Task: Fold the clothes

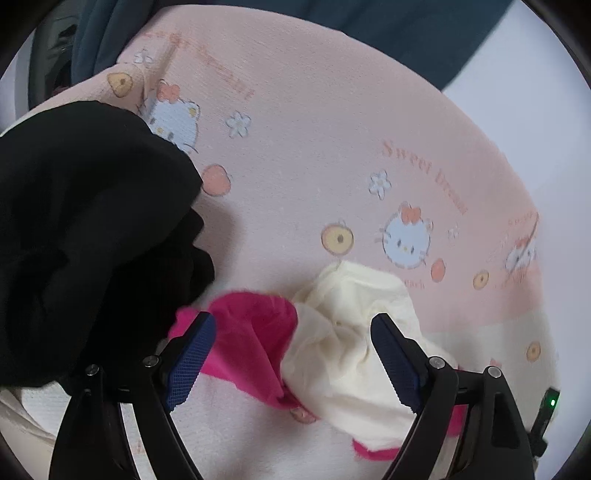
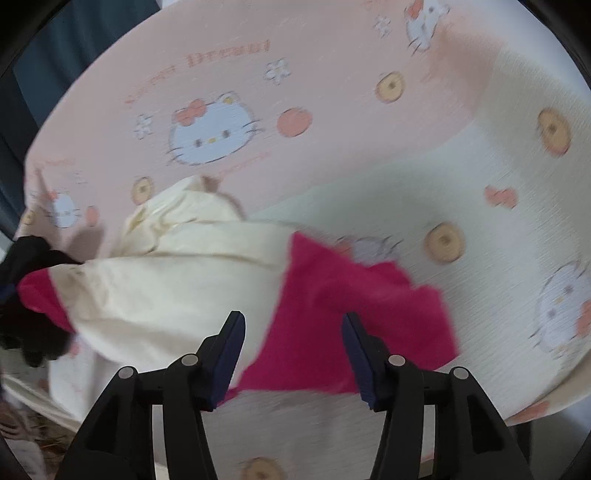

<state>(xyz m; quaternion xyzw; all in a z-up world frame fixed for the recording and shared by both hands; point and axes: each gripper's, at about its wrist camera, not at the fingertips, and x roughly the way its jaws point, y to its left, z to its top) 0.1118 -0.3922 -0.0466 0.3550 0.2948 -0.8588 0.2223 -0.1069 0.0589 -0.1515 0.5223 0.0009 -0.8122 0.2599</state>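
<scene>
1. Nearest the lens in the left wrist view, the left hand-held gripper [image 1: 293, 339] is seen with its jaws spread wide; nothing is pinched, and crumpled cloth lies on the surface beyond and between the blue pads [image 1: 192, 354].
2. Nearest the lens in the right wrist view, the right hand-held gripper [image 2: 293, 332] is seen with its jaws parted to a middling width; the pads are not pressed on anything, and magenta cloth is seen in the gap beyond them.
3. No container is visible in either view; the clothes are carried by a surface covered with a pink and cream cartoon-cat cloth [image 1: 332, 129] [image 2: 369, 166]. Whether a desk or a bed lies under it cannot be told.
4. Three garments are counted:
   - one cream garment [image 1: 351, 332] [image 2: 177, 277], crumpled, lying partly over the magenta one;
   - one magenta garment [image 1: 255, 332] [image 2: 351, 306], crumpled, showing on both sides of the cream one;
   - one black garment [image 1: 92, 229] [image 2: 26, 258], bunched at the left edge, touching the magenta one.
5. Two hand-held grippers are counted, one per view.
6. Dark blue-grey fabric [image 1: 406, 33] is seen past the far edge of the covered surface.
7. The right wrist view is blurred, so fine detail of the folds cannot be told.
</scene>
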